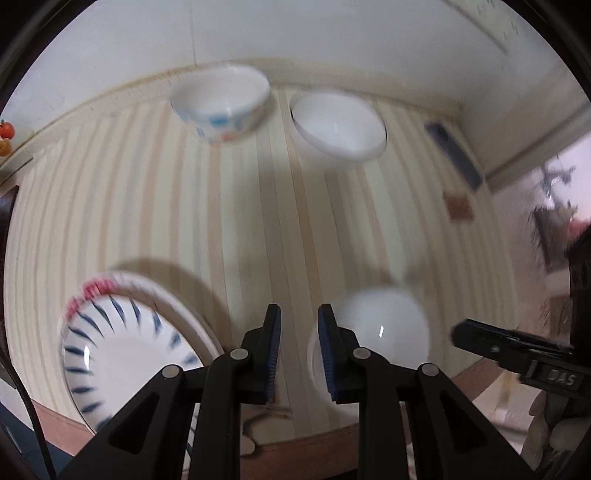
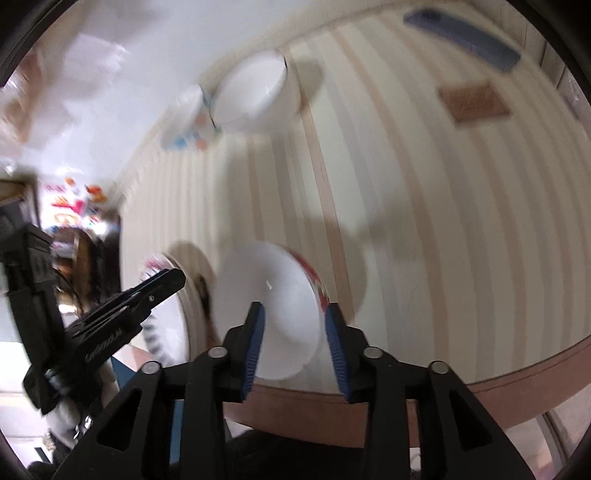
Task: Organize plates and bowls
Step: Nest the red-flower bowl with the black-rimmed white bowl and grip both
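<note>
Both frames are smeared with motion blur. On the cream-and-tan striped table (image 1: 229, 206), four pieces of crockery sit in two pairs. At the far edge by the white wall, the white bowl with blue and orange patches on its outside (image 1: 221, 103) stands just beside the plain white bowl (image 1: 338, 125), a narrow gap between them in the left wrist view; from the right wrist camera the plain white bowl (image 2: 255, 94) overlaps the patterned one (image 2: 186, 120).

Near the front edge, the white plate with dark blue radial strokes and a red rim patch (image 1: 122, 339) lies at the left. To its right sits the white dish with a red-patterned rim (image 2: 269, 310), glaring white and blurred in the left wrist view (image 1: 376, 332).

The left gripper (image 1: 298, 350) hovers over bare tabletop between those two near pieces, its blue-padded fingers (image 1: 273, 354) parted with nothing between them. The right gripper (image 2: 295, 350) is spread wide above the red-rimmed dish, which shows in the gap between its pads; whether either pad touches the dish, I cannot tell through the blur.

Off to the right end of the table lie a dark blue oblong object (image 2: 465, 35) and a small brown rectangular mat (image 2: 474, 103).
</note>
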`<state>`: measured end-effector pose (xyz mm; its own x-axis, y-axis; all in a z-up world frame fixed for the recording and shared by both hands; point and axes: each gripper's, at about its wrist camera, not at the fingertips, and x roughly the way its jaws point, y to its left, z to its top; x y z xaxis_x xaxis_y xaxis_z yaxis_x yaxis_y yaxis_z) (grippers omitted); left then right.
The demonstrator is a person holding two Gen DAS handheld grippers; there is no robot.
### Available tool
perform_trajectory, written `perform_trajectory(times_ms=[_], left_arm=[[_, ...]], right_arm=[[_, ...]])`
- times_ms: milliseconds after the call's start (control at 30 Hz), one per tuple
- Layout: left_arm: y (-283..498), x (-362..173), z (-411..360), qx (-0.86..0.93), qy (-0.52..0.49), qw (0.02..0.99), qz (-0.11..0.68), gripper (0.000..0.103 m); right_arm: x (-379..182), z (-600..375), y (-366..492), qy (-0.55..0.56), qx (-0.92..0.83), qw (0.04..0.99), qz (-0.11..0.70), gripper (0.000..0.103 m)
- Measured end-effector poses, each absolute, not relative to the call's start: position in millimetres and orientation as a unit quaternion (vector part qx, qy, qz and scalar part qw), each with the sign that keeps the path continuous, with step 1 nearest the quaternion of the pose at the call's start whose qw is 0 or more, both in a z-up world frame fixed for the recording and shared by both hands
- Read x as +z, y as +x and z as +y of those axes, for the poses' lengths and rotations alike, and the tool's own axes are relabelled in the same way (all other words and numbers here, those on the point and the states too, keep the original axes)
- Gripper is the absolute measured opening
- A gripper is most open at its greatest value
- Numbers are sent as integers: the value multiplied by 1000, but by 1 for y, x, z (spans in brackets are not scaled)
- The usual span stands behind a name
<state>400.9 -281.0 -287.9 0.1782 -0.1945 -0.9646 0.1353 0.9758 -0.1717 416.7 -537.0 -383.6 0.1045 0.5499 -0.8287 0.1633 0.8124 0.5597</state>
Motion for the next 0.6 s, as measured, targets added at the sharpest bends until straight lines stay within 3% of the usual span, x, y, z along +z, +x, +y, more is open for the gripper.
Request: perform_trajectory(times_ms=[67, 233, 600], left_arm=[[420, -281, -279, -105, -34, 771, 628, 26], [482, -272, -284, -95, -56, 785, 609, 26], [571, -344, -315, -85, -18, 759, 645, 26]], right_arm=[[-367, -546, 431, 283, 142, 702, 638, 52], [-351, -554, 493, 290, 145, 726, 606, 55], [-429, -530, 619, 289, 135, 704, 634, 55]])
